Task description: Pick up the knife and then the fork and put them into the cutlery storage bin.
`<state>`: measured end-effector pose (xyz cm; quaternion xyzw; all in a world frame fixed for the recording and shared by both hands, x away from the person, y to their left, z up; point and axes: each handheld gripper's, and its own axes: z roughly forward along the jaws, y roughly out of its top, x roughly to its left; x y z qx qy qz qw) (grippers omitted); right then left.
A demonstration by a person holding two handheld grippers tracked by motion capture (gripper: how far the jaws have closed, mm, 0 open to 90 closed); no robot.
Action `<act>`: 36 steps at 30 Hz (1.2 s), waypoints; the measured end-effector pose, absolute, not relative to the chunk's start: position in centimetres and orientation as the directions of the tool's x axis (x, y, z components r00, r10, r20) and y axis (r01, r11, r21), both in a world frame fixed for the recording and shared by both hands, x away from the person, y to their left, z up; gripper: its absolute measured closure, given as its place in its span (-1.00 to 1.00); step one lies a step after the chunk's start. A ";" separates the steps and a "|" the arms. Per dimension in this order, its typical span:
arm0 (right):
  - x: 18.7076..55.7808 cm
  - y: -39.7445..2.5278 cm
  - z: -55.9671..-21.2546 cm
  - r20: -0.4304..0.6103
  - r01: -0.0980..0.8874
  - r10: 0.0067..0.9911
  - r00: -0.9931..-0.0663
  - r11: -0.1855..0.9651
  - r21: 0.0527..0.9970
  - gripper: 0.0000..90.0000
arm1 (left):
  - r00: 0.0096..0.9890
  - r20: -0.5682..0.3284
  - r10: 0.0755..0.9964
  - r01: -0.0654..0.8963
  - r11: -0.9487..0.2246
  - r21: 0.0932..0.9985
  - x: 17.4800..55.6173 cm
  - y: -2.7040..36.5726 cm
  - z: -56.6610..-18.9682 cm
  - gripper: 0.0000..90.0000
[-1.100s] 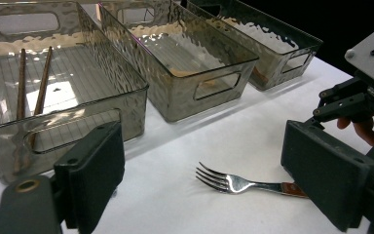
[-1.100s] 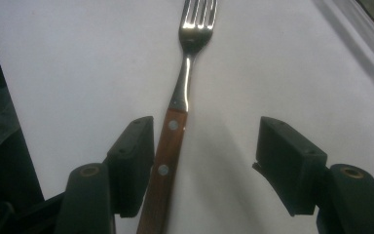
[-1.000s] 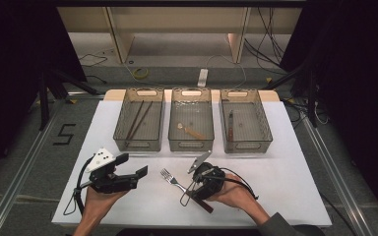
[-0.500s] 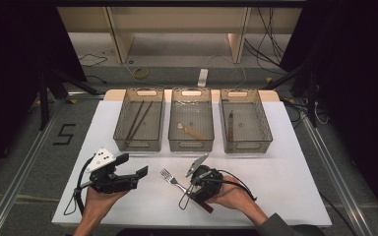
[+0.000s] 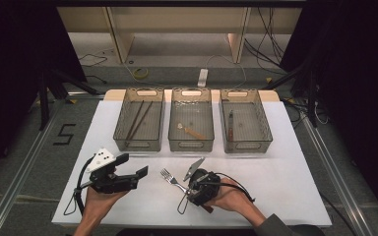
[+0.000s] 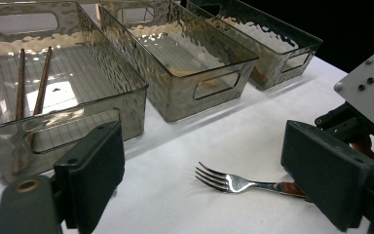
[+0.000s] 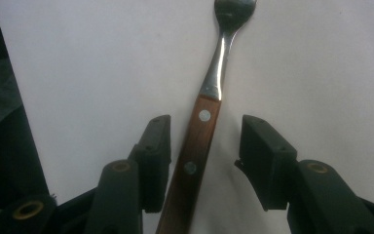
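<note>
I see a dark room with black curtains at both sides and a pale shelf unit at the back, cables trailing over the grey floor [image 5: 24,147] before it. Everything sits on the white table [image 5: 285,172], which I take as my landmark. Across its far half stand three smoked plastic bins in a row: the left bin [image 5: 139,119] holds two brown chopsticks [image 5: 137,119], the middle bin [image 5: 191,119] a small wooden-handled utensil, the right bin [image 5: 242,120] a dark one I cannot identify. On the table's near half, in front of the middle bin, lies the fork [image 5: 171,179], tines toward the bins, its wooden handle toward me. My right gripper [image 5: 197,189] is low over that handle, jaws parted on either side of it and not touching. My left gripper [image 5: 137,173] hovers at the table's near left, just beside the fork, jaws wide apart and holding nothing. Nothing stands between the fork and the bins.
</note>
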<state>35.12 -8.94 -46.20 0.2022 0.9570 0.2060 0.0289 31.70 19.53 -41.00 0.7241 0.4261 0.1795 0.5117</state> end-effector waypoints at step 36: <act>34.9 -8.6 -46.3 0.000 0.346 0.374 -0.928 0.859 0.378 0.71 | 0.573 -0.174 0.801 0.435 -0.117 0.893 31.7 19.5 -41.0 -0.65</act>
